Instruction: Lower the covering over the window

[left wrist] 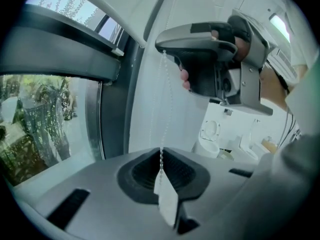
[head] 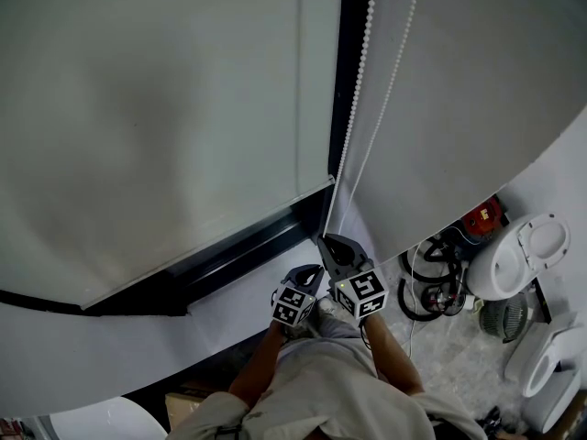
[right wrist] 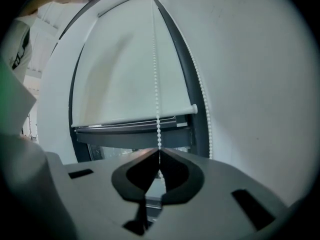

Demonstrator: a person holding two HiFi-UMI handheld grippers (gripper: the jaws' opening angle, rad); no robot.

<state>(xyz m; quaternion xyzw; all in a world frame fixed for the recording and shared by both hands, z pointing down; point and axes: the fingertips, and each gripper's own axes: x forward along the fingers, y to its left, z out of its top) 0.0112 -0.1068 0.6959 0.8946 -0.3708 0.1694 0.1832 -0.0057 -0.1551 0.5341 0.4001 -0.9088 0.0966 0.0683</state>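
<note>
A white roller blind (head: 156, 108) covers most of the window, and its bottom bar (right wrist: 135, 119) hangs just above the dark frame (head: 220, 259). A white bead chain (head: 358, 81) runs down beside the frame in two strands. My right gripper (head: 323, 239) is shut on one strand, and the chain (right wrist: 158, 99) enters its closed jaws (right wrist: 160, 154). Just below it, my left gripper (head: 312, 270) is shut on the same chain (left wrist: 163, 104). The chain passes into its jaws (left wrist: 161, 159), with a white tag (left wrist: 167, 201) hanging past them. The right gripper (left wrist: 210, 59) shows overhead in the left gripper view.
White toilets (head: 514, 255) stand on the floor at the right, with black hose coils (head: 426, 278), a red item (head: 481, 216) and a round fan (head: 503, 317) beside them. A white wall (head: 477, 81) lies right of the chain. Greenery (left wrist: 35, 124) shows through the uncovered glass.
</note>
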